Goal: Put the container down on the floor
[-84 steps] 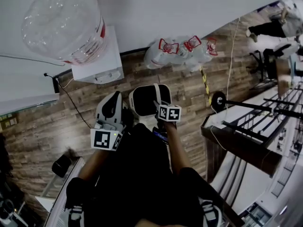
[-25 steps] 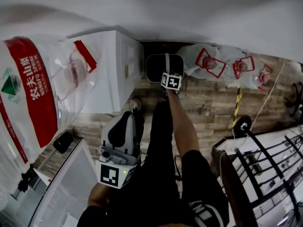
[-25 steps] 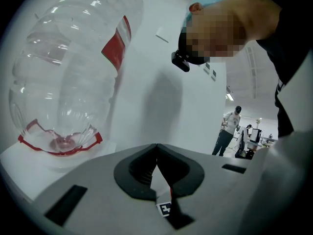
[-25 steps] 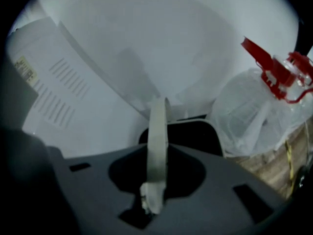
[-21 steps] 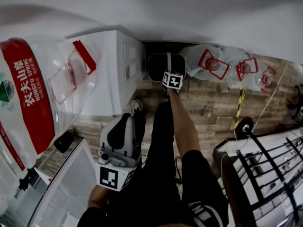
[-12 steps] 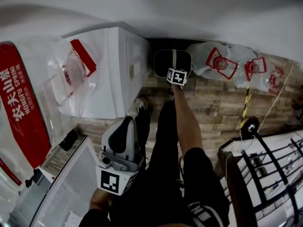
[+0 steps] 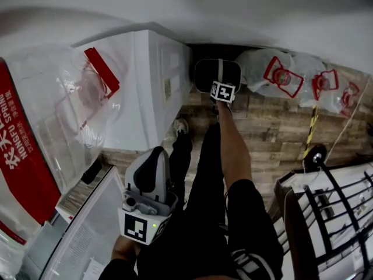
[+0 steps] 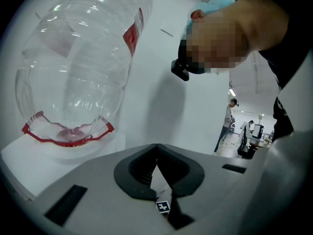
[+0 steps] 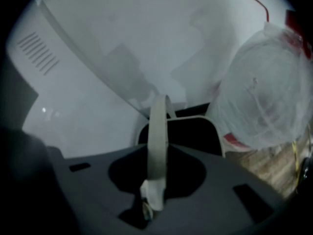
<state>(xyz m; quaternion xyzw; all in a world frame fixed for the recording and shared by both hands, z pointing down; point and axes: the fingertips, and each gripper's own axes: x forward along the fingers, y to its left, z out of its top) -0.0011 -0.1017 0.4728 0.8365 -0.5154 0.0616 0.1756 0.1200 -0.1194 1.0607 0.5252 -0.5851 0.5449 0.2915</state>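
The head view alone took in both arms. In it the right tongs (image 7: 220,81) reached down and away from the body to a black, round-cornered container with a pale rim (image 7: 204,74). The container sat low in the dark gap at the foot of the white wall (image 7: 245,10). A white box-shaped water dispenser (image 7: 148,92) stood to its left and clear water bottles in red-printed plastic bags (image 7: 285,77) lay to its right on the brown wood-plank floor (image 7: 268,133). Whether the container's base touched the floor could not be told. Only the right gripper view showed the grip: the jaws were nearly closed and clamped on the pale strap handle (image 9: 157,126) that arched over the container's mouth. The inside was dark, and its contents could not be made out. That view also showed vent slots (image 9: 38,53) on the dispenser's side and one bagged bottle close beside the container on the right. The left gripper view showed the left tongs (image 8: 156,148) with the jaws pressed together on nothing, held near the body. It alone gave a clear look at the large ribbed transparent bottle with a red label (image 8: 78,67), neck down on the dispenser. It also showed a standing person (image 8: 230,126) far off to the right.
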